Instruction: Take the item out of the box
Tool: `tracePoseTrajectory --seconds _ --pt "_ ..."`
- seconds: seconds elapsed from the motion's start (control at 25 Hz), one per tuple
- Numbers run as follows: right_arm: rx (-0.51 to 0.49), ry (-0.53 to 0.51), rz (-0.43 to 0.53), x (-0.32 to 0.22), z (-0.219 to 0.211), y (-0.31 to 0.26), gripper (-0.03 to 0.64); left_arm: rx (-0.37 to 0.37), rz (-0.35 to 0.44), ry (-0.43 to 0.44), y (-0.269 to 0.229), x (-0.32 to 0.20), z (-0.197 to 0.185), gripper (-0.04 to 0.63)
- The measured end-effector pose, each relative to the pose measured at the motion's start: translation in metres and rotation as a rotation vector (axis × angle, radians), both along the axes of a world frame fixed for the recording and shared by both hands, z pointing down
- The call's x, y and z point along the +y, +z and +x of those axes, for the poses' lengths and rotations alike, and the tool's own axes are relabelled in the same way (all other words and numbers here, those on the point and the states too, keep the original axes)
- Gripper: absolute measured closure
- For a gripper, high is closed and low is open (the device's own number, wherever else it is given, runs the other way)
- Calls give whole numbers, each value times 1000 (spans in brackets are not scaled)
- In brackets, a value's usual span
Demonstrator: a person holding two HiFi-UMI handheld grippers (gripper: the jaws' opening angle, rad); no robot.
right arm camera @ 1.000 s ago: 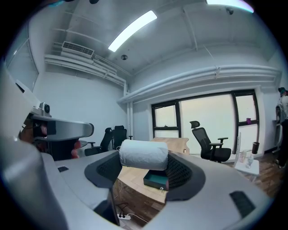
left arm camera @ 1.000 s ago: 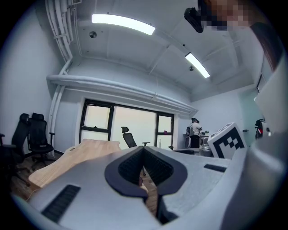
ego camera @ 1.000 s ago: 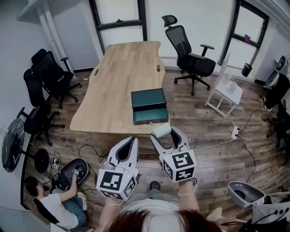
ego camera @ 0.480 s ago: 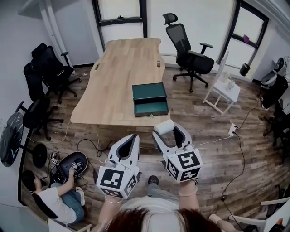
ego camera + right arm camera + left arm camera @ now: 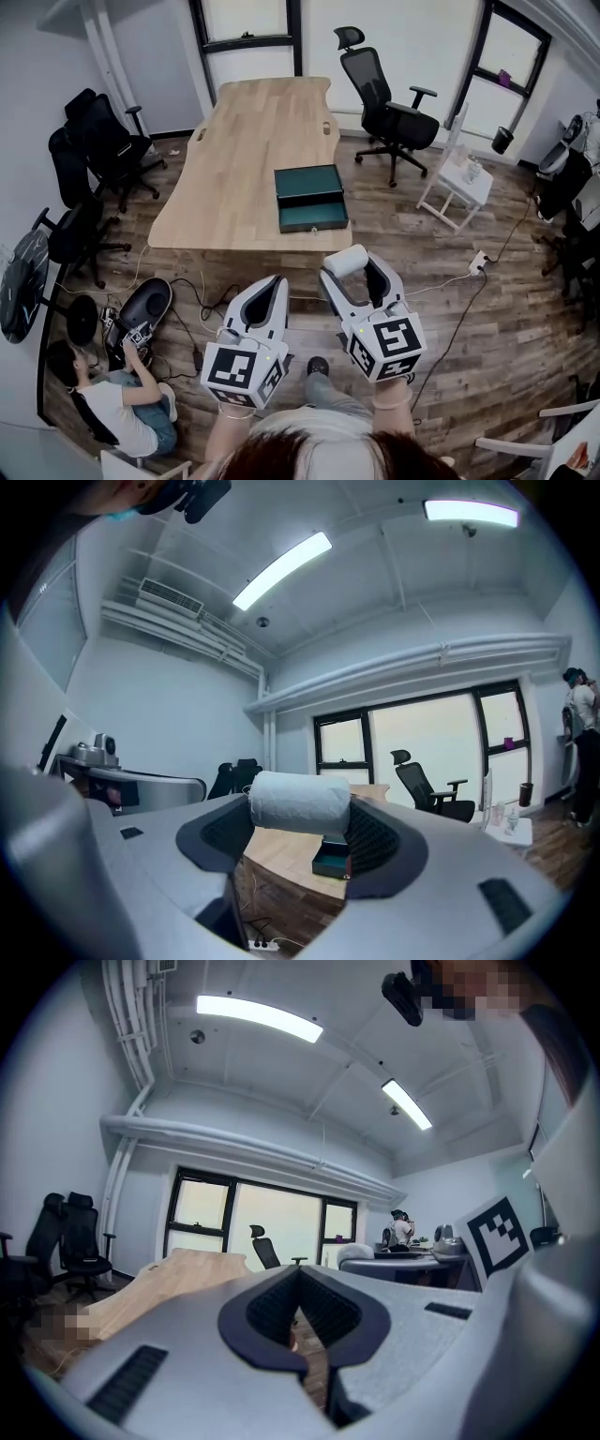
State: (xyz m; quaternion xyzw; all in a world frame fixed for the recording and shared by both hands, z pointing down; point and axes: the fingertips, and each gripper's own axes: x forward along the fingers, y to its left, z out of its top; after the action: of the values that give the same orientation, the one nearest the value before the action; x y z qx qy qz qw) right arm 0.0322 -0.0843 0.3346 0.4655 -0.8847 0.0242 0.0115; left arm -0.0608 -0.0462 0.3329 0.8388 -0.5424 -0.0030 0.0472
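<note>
Aloft, right tongs (image 5: pixel 350 268) clamped on white roll (image 5: pixel 344 260) (clear of the green box (image 5: pixel 310 198)), left tongs (image 5: pixel 274 283) together, empty.

Long wooden table (image 5: pixel 248 131) mid-room, on a plank floor (image 5: pixel 487 328). Past its far end, dark-framed windows (image 5: pixel 248 37). Just right of that end, a black office chair (image 5: pixel 382 94) with headrest. More black chairs (image 5: pixel 98 150) crowded along the left wall. Right of the table, apart from it, a small white side table (image 5: pixel 459 189); a black bin (image 5: pixel 502 140) farther back. White power strip (image 5: pixel 478 262) on the floor, cord trailing. Loose cables (image 5: pixel 192 300) below the table's near edge. Lower left, a person (image 5: pixel 108 412) seated on the floor, hand on a dark oval device (image 5: pixel 142 314). Overhead, long ceiling lamps (image 5: pixel 260 1017).
</note>
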Motion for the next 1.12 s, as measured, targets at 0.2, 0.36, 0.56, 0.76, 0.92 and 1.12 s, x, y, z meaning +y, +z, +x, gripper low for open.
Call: tracePoseTrajectory --seconds 0.2,0.36,0.56,0.76,0.92,1.12 --pt "15 12 20 15 1 -5 304 6 0 1 0 12 0 588" --pt "22 15 33 27 1 -11 302 14 1 6 -2 20 -1 588" --pt "24 17 46 38 4 -17 304 18 2 6 -3 28 0 588" --pt "26 14 56 51 5 -21 302 26 6 7 -5 39 1 588" --pt "22 2 52 62 4 -20 304 27 9 10 -5 49 3 588" --pt "25 5 55 75 8 -19 304 22 12 8 -5 63 6 588"
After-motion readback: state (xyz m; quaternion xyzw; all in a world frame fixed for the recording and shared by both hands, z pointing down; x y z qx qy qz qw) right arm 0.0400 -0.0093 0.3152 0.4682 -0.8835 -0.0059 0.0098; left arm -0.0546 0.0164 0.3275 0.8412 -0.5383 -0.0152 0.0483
